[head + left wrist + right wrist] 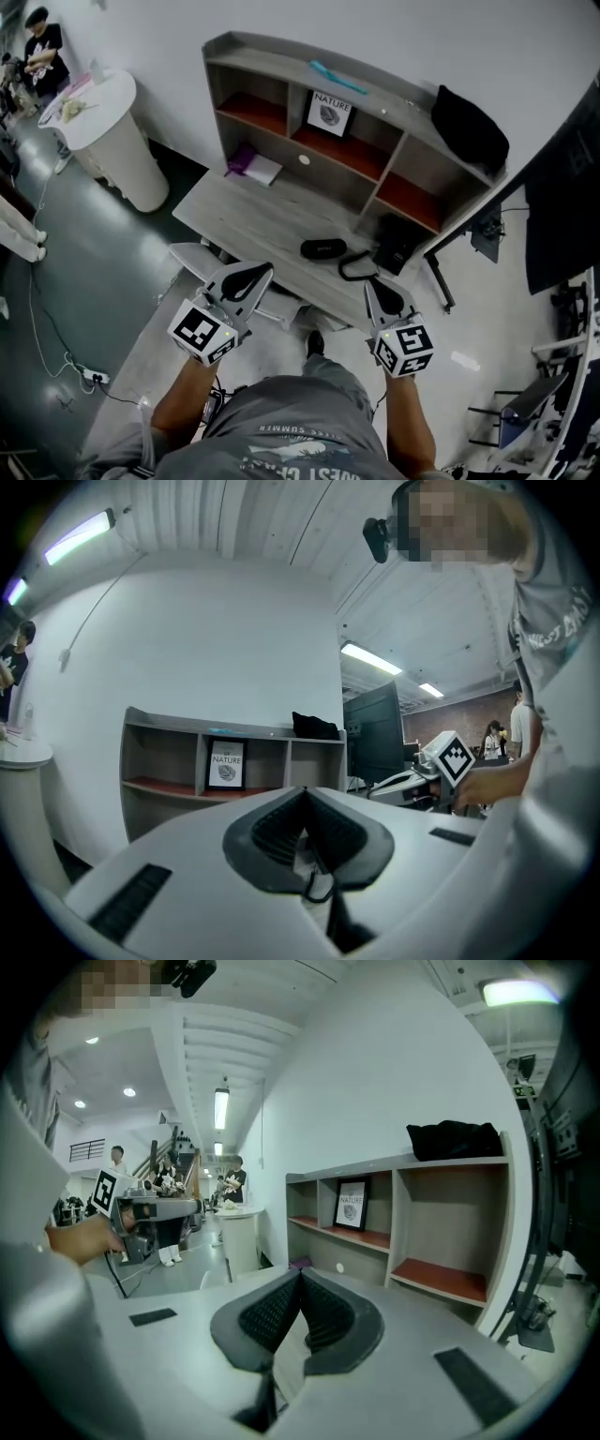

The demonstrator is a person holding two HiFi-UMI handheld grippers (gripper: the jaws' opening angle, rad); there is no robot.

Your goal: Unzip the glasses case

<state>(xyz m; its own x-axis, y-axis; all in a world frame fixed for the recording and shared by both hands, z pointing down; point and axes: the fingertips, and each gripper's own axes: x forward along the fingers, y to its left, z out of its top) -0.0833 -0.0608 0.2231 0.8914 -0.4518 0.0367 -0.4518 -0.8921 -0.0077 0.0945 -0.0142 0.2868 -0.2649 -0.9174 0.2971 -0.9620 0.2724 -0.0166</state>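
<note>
**Head view, left to right.**

- White round table (pixel 112 131): one, at far left. It carries small items too small to tell.
- Left tool (pixel 249 279): one, clenched with its pads meeting and nothing between them. It is held off the worktop's front edge.
- Worktop (pixel 234 217): one, grey wood.
- Purple item (pixel 240 159) and white sheet (pixel 263 171): one of each, lying together on the worktop at back left.
- Shelf unit (pixel 281 58): one, standing on the back of the worktop, three bays across.
  - Middle bay: one framed print (pixel 330 112) reading NATURE.
  - On top: one teal strip (pixel 335 76) and, at the right end, one black bag (pixel 469 127).
- Glasses case (pixel 322 248): one, black and oval, lying flat near the worktop's front edge. It looks closed, though the zip is too small to make out. It sits at 2 o'clock from the left tool and 10 o'clock from the right tool, apart from both.
- Black looped strap (pixel 354 270): one, just beside the case at its 4 o'clock.
- Black box (pixel 397 244): one, on the worktop below the right bay.
- Right tool (pixel 381 291): one, clenched with its pads together and empty.
- Dark monitor (pixel 562 202): one, at far right.
</note>
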